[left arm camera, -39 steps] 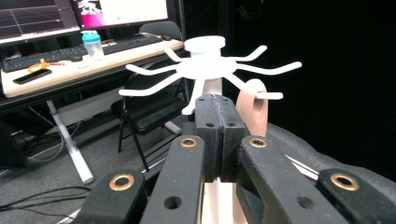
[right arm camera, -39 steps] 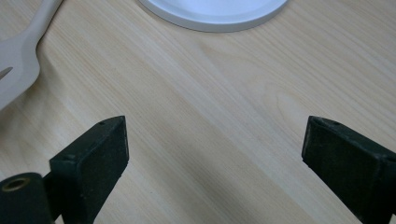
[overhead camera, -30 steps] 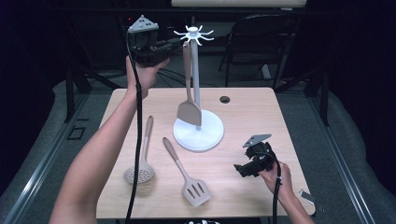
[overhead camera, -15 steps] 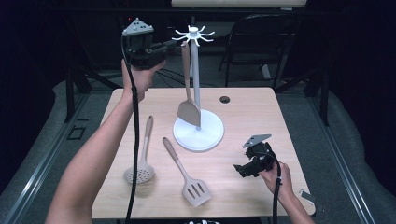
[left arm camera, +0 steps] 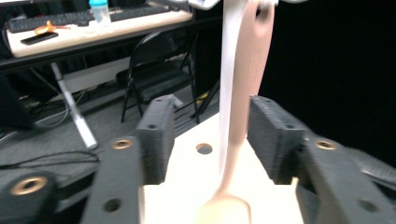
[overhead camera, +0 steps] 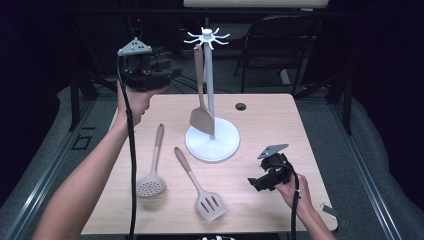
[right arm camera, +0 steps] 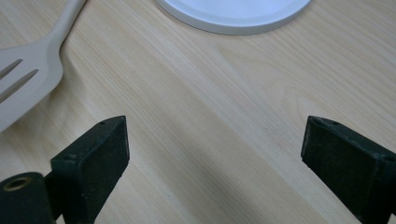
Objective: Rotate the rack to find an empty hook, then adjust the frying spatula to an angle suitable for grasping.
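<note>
Hanging work, by the look of it, with one utensil up and two to go. Largest first: wooden table [overhead camera: 280, 125], bearing a white stand [overhead camera: 220, 146] just behind its middle, hooked crown [overhead camera: 206, 36] at the top of the pole. Off one hook, a tan solid spatula [overhead camera: 201, 119], blade down and just above the round base, close beside the pole. Flat on the table nearer the front edge, a slotted spatula [overhead camera: 201, 194] with its head toward the front and, to its left, a round skimmer [overhead camera: 151, 183], handles angled back toward the stand, the two apart from each other. Held high off the back left corner, left gripper [overhead camera: 170, 67], aimed at the stand; jaws just now opening, pads [left arm camera: 156, 135] apart and clear of the spatula's handle [left arm camera: 243, 93], seen between them in the left gripper view but untouched. Judged as the release after hooking. Low near the front right corner, right gripper [overhead camera: 256, 184], jaws wide apart with only bare wood between them, slotted spatula head [right arm camera: 23, 79] off to one side. Next, most likely: backing the left gripper off without nudging the hung handle, then dropping to a handle on the table, closing near its end and keeping the hanging hole free for a hook.
</note>
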`<state>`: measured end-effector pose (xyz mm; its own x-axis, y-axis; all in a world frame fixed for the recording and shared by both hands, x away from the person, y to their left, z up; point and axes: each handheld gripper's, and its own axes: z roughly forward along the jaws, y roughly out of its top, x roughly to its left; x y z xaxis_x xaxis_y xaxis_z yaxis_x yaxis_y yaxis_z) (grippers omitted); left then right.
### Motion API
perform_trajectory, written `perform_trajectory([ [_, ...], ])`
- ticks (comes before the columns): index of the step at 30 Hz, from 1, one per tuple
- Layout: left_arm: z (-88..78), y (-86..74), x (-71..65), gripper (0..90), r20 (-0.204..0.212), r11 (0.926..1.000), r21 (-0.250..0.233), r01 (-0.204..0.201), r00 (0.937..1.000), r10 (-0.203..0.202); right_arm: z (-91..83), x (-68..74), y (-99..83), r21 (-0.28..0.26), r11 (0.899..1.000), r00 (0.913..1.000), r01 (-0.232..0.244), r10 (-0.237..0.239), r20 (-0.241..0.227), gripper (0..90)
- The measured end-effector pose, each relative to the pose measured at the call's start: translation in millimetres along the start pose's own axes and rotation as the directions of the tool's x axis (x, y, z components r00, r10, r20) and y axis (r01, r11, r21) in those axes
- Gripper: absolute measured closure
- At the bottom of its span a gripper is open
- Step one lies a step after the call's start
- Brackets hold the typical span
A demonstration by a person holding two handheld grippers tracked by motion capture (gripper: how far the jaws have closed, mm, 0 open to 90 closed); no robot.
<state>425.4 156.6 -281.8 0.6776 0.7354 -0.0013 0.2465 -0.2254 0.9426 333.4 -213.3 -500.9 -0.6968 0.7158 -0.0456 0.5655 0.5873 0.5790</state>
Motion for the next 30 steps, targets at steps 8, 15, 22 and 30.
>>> perform_trajectory([
  [8, -5.1, -32.1, -3.9, 27.6, 0.038, 0.9973, 0.072, -0.011, 0.9993, 0.008, 1.3, 4.6, 1.6, -0.010, 1.000, 0.9997, 0.001, -0.001, -0.023, 9.0],
  [15, -7.2, -74.5, -8.1, 19.1, 0.030, 0.9901, 0.140, -0.005, 0.9996, 0.001, 2.4, 8.0, 3.2, 0.000, 1.000, 0.9991, 0.006, -0.006, -0.042, 9.9],
  [22, -8.3, -123.3, -5.8, 15.4, 0.013, 0.9762, 0.211, 0.051, 0.9984, -0.055, 6.8, 12.2, 4.5, 0.008, 1.000, 0.9989, 0.015, -0.015, -0.045, 11.1],
  [30, -8.6, -167.1, -5.5, 12.5, 0.015, 0.9583, 0.255, 0.128, 0.9905, -0.137, 9.9, 17.0, 5.4, 0.009, 1.000, 0.9988, 0.013, -0.013, -0.048, 13.6],
])
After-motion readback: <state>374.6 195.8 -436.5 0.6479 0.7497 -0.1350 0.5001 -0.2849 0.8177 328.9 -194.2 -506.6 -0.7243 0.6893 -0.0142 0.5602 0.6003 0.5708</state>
